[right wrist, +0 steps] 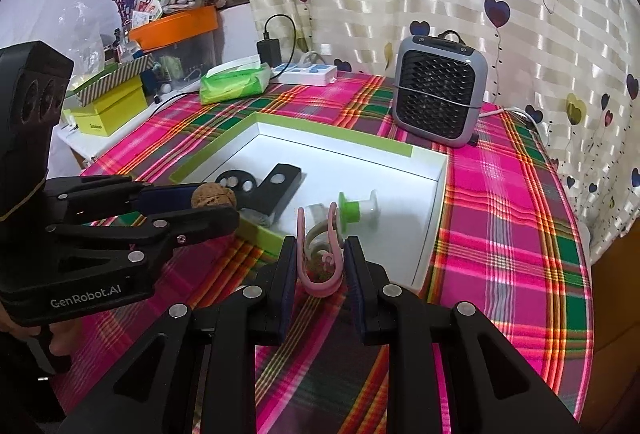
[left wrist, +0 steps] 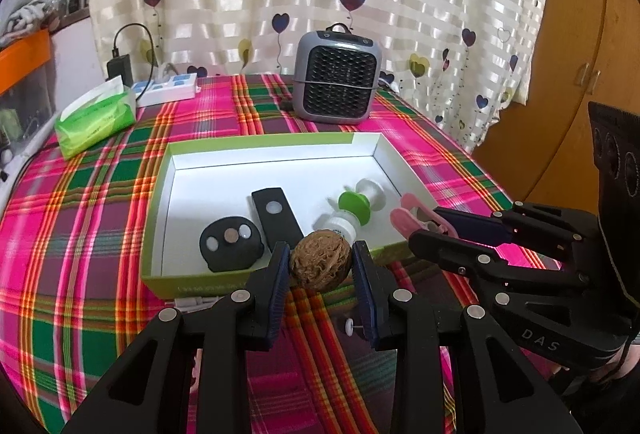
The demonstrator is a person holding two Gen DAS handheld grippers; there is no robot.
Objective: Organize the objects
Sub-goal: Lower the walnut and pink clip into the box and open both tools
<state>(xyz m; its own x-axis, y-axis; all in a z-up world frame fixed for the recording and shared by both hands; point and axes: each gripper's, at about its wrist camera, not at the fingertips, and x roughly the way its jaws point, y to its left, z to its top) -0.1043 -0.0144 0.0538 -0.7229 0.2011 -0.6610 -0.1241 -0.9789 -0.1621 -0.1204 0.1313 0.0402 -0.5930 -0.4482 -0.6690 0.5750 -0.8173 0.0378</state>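
Both grippers angle downward side by side over the near edge of the plaid-covered table point(left wrist: 80, 234), tips reaching the near rim of the green-and-white box point(left wrist: 276, 149). The left gripper point(left wrist: 320, 262) has its jaws partly open and clamped on a brown walnut point(left wrist: 321, 260), squeezed right between the two blue pads at the fingertips and hanging just over the box's near wall. From the right wrist view, the walnut point(right wrist: 213, 195) sits at the tip of that left gripper point(right wrist: 208, 203), whose body reads "GenRobot.AI"; a hand grips its handle at the lower left.

The right gripper point(right wrist: 320, 266) is closed narrow on a pink clip point(right wrist: 320, 258), held upright between the pads, its curved arms rising above the fingertips. In the left wrist view the clip point(left wrist: 416, 218) pokes out past the right gripper point(left wrist: 430, 226) at the box's near right corner, and "DAS" is lettered on that gripper's body.

Inside the box: a round black piece point(left wrist: 232, 244) near the front wall, a black rectangular bar point(left wrist: 276, 220) beside it, and a green-and-white spool point(left wrist: 356, 207) toward the right. At the table's far edge stand a grey fan heater point(left wrist: 336, 77), a green tissue pack point(left wrist: 96, 117) and a white power strip point(left wrist: 168, 89).
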